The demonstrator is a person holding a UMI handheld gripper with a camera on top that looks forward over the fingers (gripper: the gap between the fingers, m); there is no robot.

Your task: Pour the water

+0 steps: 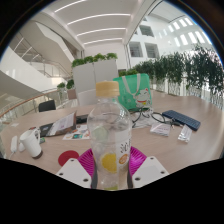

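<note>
A clear plastic bottle (109,135) with a yellow cap and a label with yellow and pink fruit stands upright between my gripper's (110,165) fingers. Both pink pads (84,159) press against its lower sides, so the gripper is shut on it. The bottle hides the table just ahead. A clear glass (143,101) stands beyond the bottle, to the right, on the wooden table (50,140).
A white object (31,144) lies on the table at the left. A laptop and papers (62,126) sit behind it. A dark flat case (182,119) and papers lie at the right. A green chair (133,90) and white planters with plants stand beyond the table.
</note>
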